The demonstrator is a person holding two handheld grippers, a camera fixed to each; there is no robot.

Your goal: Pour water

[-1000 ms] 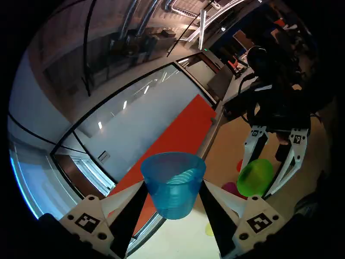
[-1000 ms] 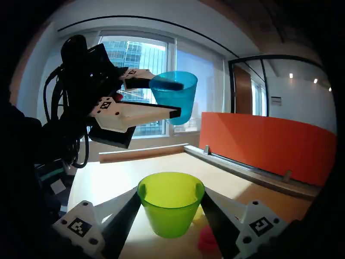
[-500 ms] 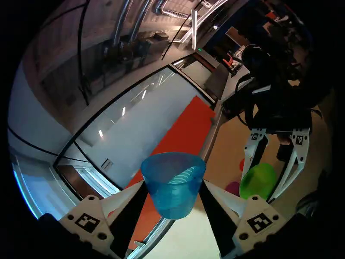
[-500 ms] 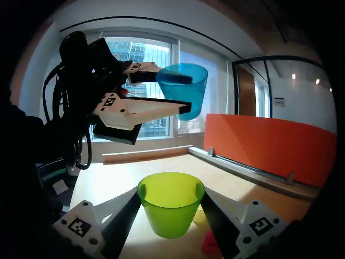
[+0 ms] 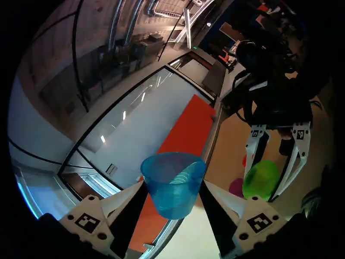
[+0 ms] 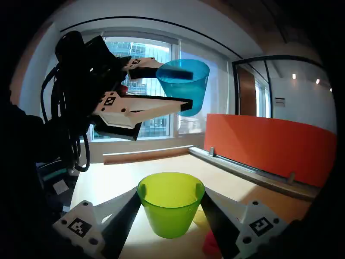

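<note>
A translucent blue cup (image 5: 173, 183) sits between the fingers of my left gripper (image 5: 172, 192), which is shut on it. The right gripper view shows this blue cup (image 6: 183, 85) held high in the air, above and beyond the green cup, roughly upright. My right gripper (image 6: 171, 206) is shut on a lime-green cup (image 6: 170, 203), held upright low over the wooden table (image 6: 129, 172). In the left gripper view the green cup (image 5: 259, 179) hangs at lower right between the right gripper's white fingers (image 5: 252, 146). I cannot see water in either cup.
An orange partition (image 6: 267, 144) with a metal rail runs along the table's right side. A pink object (image 6: 211, 244) and a yellow one (image 6: 199, 218) lie on the table beneath the green cup. Large windows (image 6: 142, 86) stand behind. Dark cables (image 6: 69, 129) hang at left.
The left gripper has lifted the blue cup higher and a little to the right in the right gripper view. The green cup has stayed put.
</note>
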